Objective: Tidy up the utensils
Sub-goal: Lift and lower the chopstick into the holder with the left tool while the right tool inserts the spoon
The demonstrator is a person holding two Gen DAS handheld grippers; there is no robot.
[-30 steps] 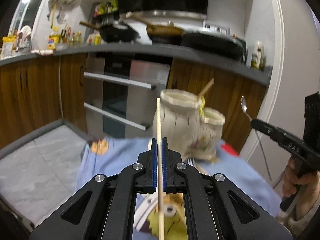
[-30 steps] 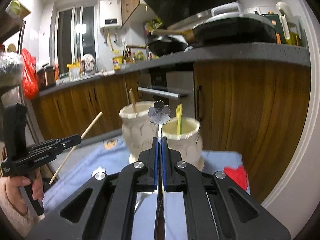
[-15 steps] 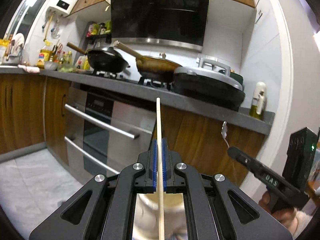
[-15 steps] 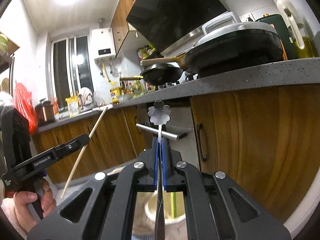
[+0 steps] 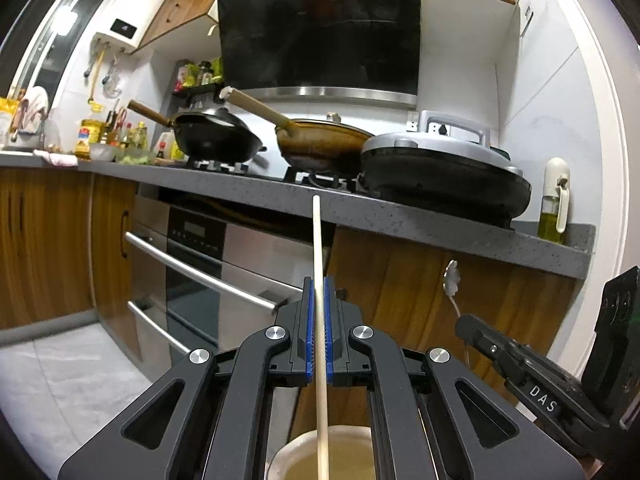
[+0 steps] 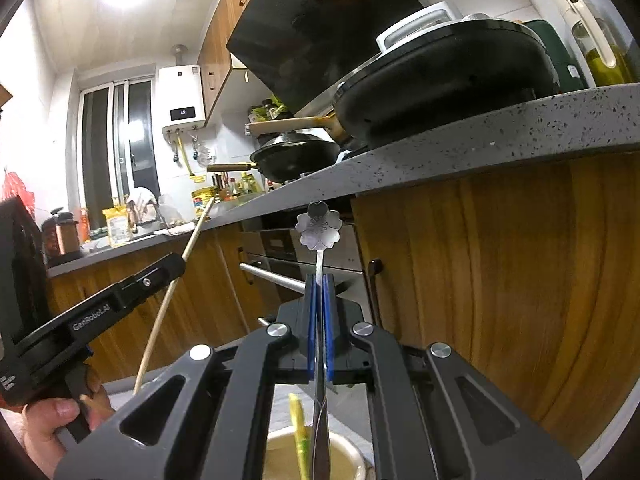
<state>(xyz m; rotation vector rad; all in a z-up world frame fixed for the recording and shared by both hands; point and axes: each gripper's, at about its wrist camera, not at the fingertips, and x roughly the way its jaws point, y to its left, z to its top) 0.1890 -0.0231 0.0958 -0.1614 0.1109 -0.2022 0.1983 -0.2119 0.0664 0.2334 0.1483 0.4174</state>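
Both grippers have risen and come forward over the holder, so the cream ceramic holder's mouths now sit just below them. The left gripper [image 5: 318, 332] is clamped tight on a pale wooden chopstick [image 5: 319, 280], held upright over the cream ceramic holder [image 5: 340, 446], apparently so it can drop straight in. The right gripper [image 6: 319, 330] is likewise closed on a flower-ended metal spoon [image 6: 319, 226], above the smaller mouth, beside a yellow-green utensil [image 6: 298, 426].

Each fisheye rides low behind its own jaws, facing level toward the kitchen counter [image 5: 400, 216] close ahead. Both share the stove pans [image 6: 296, 156]; the left view catches the right gripper [image 5: 464, 326] at 4 o'clock, the right view the left gripper [image 6: 176, 262] at 9 o'clock.
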